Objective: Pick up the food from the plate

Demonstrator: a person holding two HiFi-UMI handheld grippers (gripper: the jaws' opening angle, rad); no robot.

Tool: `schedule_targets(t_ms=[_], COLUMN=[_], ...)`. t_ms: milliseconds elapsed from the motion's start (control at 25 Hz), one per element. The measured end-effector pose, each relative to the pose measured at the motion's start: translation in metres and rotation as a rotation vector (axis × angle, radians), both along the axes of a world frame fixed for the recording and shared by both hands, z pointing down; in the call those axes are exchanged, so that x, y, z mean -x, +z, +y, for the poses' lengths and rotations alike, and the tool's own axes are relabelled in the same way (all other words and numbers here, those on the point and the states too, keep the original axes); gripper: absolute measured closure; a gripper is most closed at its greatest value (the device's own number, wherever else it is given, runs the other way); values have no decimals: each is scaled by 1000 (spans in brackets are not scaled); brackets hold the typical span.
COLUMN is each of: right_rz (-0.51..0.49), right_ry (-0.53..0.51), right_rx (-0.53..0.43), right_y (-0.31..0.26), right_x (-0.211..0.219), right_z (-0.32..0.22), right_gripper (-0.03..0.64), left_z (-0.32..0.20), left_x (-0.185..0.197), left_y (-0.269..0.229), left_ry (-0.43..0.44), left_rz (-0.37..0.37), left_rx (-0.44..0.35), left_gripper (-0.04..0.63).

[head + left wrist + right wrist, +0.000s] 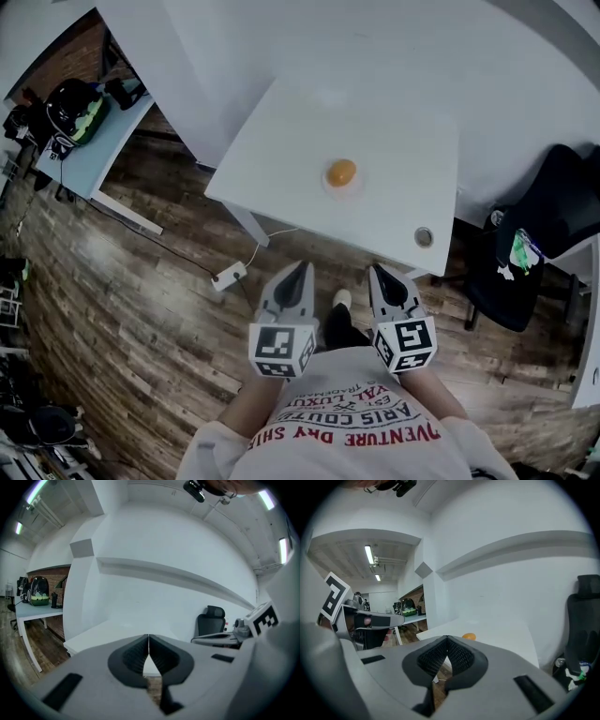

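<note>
An orange, rounded piece of food (341, 172) sits on a pale plate (325, 185) in the middle of a white table (281, 150). In the right gripper view the food (469, 636) shows just beyond the jaws. Both grippers are held close to the person's body, short of the table's near edge. My left gripper (298, 272) is shut with nothing between its jaws, and so is my right gripper (378, 273). The left gripper (148, 638) points over the table top; the food is hidden from that view.
A small round metal piece (424, 236) lies near the table's near right corner. A black office chair (534, 234) stands to the right. A power strip with a cable (230, 274) lies on the wood floor. Another desk with bags (70, 112) is at far left.
</note>
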State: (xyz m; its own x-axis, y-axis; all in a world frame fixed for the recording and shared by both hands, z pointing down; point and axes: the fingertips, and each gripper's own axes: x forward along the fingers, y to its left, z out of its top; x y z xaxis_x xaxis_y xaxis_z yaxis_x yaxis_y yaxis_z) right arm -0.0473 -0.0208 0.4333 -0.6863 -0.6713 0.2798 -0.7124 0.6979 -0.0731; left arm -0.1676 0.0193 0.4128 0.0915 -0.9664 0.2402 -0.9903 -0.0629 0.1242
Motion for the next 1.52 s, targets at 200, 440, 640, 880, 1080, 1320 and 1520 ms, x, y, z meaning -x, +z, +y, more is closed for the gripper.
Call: schedule_targets(t_ms=[200,440,640,880,1080,1320,1520], right_rz=[-18,-23,-17,-31,-26,-18,6], right_ry=[-8,-6,15,76,138,222,244], right_rx=[0,21,37,56,83,136,181], right_y=[-6,-6,-1,7,20,34,52], right_x=[18,25,20,6,6,13,25], right_z=[-81,-167,-221,-262,-279,-291,-304], right_gripper=[606,606,606,606,606,606,606], left_z=[-79,-169,-228,-271,-300,-324,-345], left_x=[17,24,26,24,24,24,25], left_y=[-1,7,15,24,39,84,112], left_ry=[-2,4,11,41,116,222,283], left_rz=[-15,-28,-29,-27,-45,-56,13], left_rx=[14,51,76,101,139,289,385], left_gripper=[588,588,588,588,588,586,497])
